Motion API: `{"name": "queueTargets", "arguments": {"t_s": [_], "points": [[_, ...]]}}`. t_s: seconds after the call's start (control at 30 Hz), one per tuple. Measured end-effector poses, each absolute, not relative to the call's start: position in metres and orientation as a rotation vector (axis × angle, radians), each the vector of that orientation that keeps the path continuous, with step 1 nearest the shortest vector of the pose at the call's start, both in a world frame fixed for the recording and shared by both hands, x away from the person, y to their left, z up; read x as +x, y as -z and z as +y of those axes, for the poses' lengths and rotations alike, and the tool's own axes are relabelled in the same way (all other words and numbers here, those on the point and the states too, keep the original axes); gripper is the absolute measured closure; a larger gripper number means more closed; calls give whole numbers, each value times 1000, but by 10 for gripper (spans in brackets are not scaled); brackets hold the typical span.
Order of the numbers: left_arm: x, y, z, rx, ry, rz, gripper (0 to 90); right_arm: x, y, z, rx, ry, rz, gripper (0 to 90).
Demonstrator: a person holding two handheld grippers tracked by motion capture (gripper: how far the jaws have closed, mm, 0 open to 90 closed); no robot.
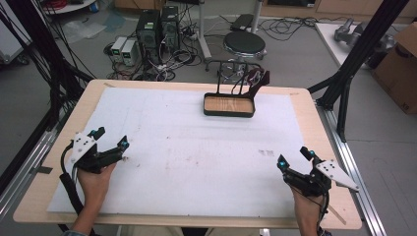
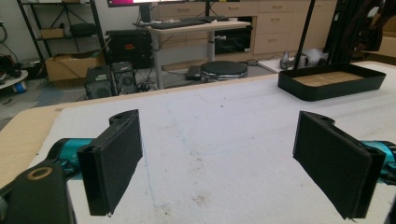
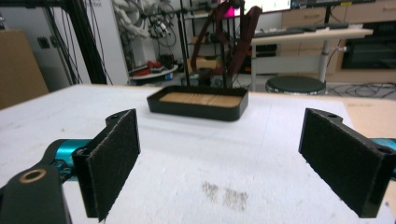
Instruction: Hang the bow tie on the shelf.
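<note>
High view: the left gripper [image 1: 112,138] and right gripper [image 1: 295,157] rest low on the table [image 1: 44,162], both spread and empty — likely a ready stance. The tray [image 1: 229,105] sits well apart, far centre. Left gripper view: jaws wide, tray [image 2: 332,82] off right. Right gripper view: jaws wide — tray [image 3: 198,103] dead ahead.

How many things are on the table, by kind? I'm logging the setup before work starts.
Tray, black with a wooden floor: 1
White mat covering the table: 1
Hand-held grippers, both open and empty: 2 (left gripper, right gripper)
Total: 4
</note>
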State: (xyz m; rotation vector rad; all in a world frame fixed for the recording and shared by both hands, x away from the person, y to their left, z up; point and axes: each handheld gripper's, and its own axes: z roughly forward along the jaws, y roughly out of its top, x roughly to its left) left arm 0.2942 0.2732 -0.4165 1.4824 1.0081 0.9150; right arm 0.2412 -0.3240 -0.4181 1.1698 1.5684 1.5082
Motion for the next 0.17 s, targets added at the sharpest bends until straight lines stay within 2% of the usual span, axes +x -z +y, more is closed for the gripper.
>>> {"name": "queueTargets", "arguments": {"t_s": [0.17], "points": [[295,417,273,1489,-911,1017,159,241,422,-322,1166,-1494,1582,115]]}}
